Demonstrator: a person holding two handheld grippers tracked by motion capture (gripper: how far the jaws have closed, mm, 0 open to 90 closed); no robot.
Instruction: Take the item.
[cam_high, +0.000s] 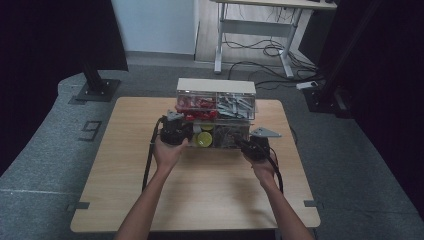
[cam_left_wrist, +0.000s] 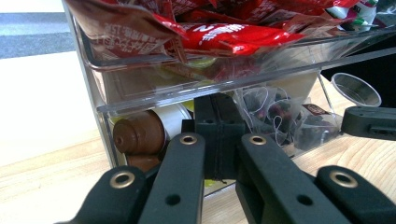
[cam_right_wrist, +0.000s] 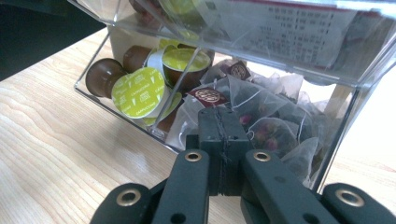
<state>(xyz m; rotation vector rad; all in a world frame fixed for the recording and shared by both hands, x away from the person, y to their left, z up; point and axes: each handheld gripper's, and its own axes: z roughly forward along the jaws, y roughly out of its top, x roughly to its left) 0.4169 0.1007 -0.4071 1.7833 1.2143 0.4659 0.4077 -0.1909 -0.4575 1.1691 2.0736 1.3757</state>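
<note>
A clear two-tier organizer (cam_high: 216, 87) stands at the far middle of the wooden table (cam_high: 200, 190). Its upper tier holds red sachets (cam_left_wrist: 224, 32) and pale packets (cam_high: 235, 106). The lower drawer (cam_right_wrist: 93, 95) holds brown capsules with green lids (cam_right_wrist: 140, 91) on one side and mesh tea bags (cam_right_wrist: 266, 121) on the other. My left gripper (cam_high: 172, 131) (cam_left_wrist: 219, 135) is shut, its tips right at the lower drawer's front by the capsules (cam_left_wrist: 137, 135). My right gripper (cam_high: 240, 142) (cam_right_wrist: 223, 135) is shut too, with its tips against the clear front before the tea bags. I see nothing between either pair of jaws.
A person's bare forearms (cam_high: 150, 200) reach in from the near edge. Bare wood lies between the organizer and that edge. A black stand base (cam_high: 97, 90) sits on the floor at the far left, and a desk with cables (cam_high: 260, 50) stands behind.
</note>
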